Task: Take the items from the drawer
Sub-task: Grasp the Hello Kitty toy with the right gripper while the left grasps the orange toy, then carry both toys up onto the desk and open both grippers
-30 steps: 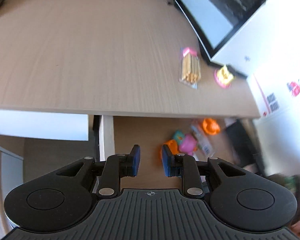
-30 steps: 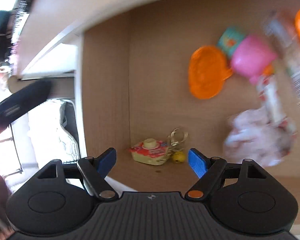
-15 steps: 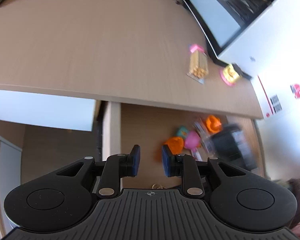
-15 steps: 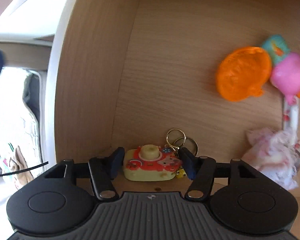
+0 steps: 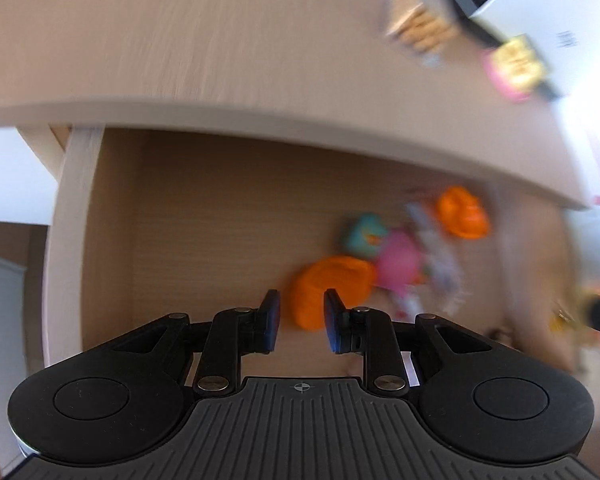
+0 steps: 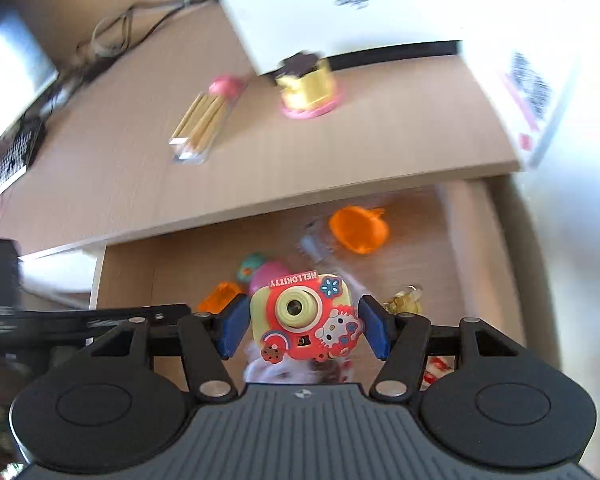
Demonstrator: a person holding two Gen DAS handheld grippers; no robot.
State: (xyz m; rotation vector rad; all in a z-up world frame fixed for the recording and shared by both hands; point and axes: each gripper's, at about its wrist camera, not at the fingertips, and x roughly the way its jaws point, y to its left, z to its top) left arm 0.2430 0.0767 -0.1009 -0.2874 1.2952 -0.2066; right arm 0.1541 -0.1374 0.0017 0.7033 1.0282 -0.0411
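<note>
In the right wrist view my right gripper (image 6: 302, 330) has its blue pads pressed on the two sides of the toy camera (image 6: 305, 322), which sits low in the centre of the frame with its lens face turned toward me and its wider side running left to right between the fingers. It hangs above the open drawer (image 6: 466, 248), and the desktop (image 6: 360, 148) where it belongs lies straight ahead, up the frame past the desk's front edge. There a pack of pencils (image 6: 202, 126) lies left of centre and a small yellow and pink toy (image 6: 309, 90) sits at upper centre, so I judge the bare wood between and in front of them is the place to carry it. Across the top of the toy camera I read "HELLOKITTY", upside down as held. The white box (image 6: 534, 92) at upper right carries a code patch and red marks too blurred to read. In the left wrist view, which is heavily smeared, my left gripper (image 5: 298, 322) holds nothing, its jaws nearly together with only a narrow gap. It points down into the drawer, and the flat orange piece (image 5: 332, 286) lies just beyond the fingertips, slightly right of centre, its long side running left to right. A pink toy (image 5: 400, 264), a teal one (image 5: 364, 236) and an orange cup (image 5: 462, 218) sit farther up and to the right, so the left hand is the nearer one for those.
</note>
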